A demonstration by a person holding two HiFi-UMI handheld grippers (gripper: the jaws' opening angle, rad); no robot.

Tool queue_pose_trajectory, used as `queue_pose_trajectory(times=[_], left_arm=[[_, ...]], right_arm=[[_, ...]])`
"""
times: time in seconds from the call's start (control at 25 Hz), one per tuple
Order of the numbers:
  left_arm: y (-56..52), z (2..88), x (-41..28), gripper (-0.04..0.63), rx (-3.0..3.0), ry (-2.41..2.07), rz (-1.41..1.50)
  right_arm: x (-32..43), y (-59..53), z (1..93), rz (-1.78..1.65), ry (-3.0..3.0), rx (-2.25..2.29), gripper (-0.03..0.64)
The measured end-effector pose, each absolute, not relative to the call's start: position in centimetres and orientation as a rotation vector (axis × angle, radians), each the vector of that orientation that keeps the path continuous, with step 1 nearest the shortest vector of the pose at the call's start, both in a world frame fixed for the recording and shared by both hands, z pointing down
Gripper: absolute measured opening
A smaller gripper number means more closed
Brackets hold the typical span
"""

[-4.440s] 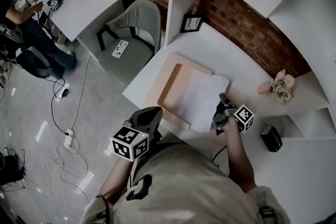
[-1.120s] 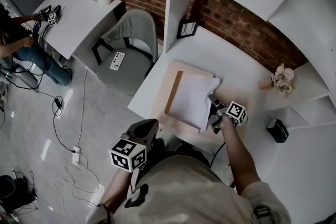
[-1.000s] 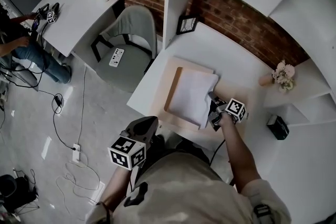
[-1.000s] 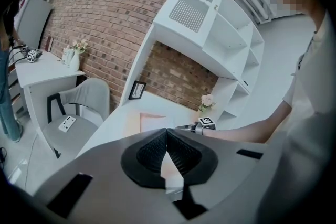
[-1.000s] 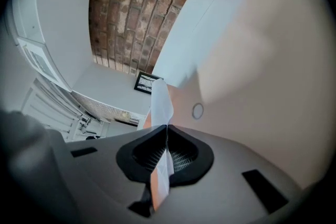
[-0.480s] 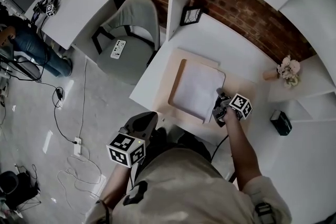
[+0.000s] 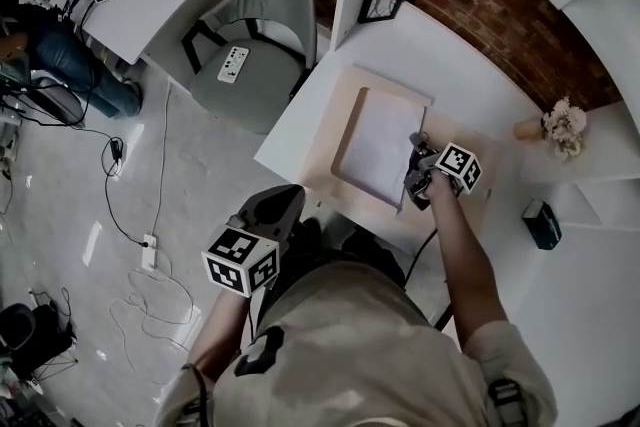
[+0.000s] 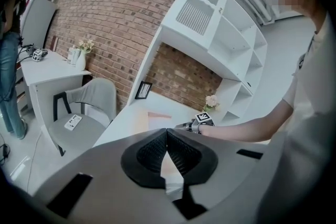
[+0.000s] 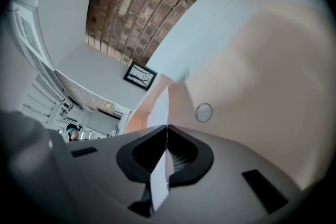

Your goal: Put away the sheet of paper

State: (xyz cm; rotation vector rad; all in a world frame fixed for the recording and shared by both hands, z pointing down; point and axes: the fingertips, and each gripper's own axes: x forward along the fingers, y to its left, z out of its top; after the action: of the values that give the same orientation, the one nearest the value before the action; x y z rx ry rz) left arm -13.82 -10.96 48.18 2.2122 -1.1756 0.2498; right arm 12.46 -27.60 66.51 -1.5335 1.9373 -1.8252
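A white sheet of paper (image 7: 380, 143) lies flat inside a peach folder (image 7: 346, 137) on a pale desk mat (image 7: 460, 215). My right gripper (image 7: 415, 167) is at the sheet's right edge, shut on it. In the right gripper view the sheet (image 9: 159, 110) runs edge-on between the closed jaws of that gripper (image 9: 167, 129). My left gripper (image 7: 283, 203) hangs off the desk's front edge, away from the paper. In the left gripper view its jaws meet at the tip (image 8: 167, 131) with nothing held.
On the white desk (image 7: 440, 45) stand a picture frame (image 7: 378, 5), a pink vase with flowers (image 7: 563, 123) and a small dark box (image 7: 541, 223). A grey chair (image 7: 262, 15) carries a remote (image 7: 233, 63). A metal ring (image 9: 203, 111) lies on the mat.
The sheet, which overhung the folder to the right, has slid left and now lies squarely in it. My right gripper kept its hold and followed. The left gripper stayed put.
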Motion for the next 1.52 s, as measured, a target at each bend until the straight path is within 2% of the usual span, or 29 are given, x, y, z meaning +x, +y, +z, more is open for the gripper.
queue_pose_trajectory(times=[0.6, 1.52], left_arm=[[-10.4, 48.5, -15.6, 0.015, 2.163, -1.231, 0.235], [-10.0, 48.7, -15.2, 0.015, 2.158, -1.222, 0.236]], right_arm=[[9.4, -28.4, 66.4, -1.846, 1.910, -1.471, 0.028], [8.7, -28.6, 66.3, -1.855, 1.855, -1.454, 0.028]])
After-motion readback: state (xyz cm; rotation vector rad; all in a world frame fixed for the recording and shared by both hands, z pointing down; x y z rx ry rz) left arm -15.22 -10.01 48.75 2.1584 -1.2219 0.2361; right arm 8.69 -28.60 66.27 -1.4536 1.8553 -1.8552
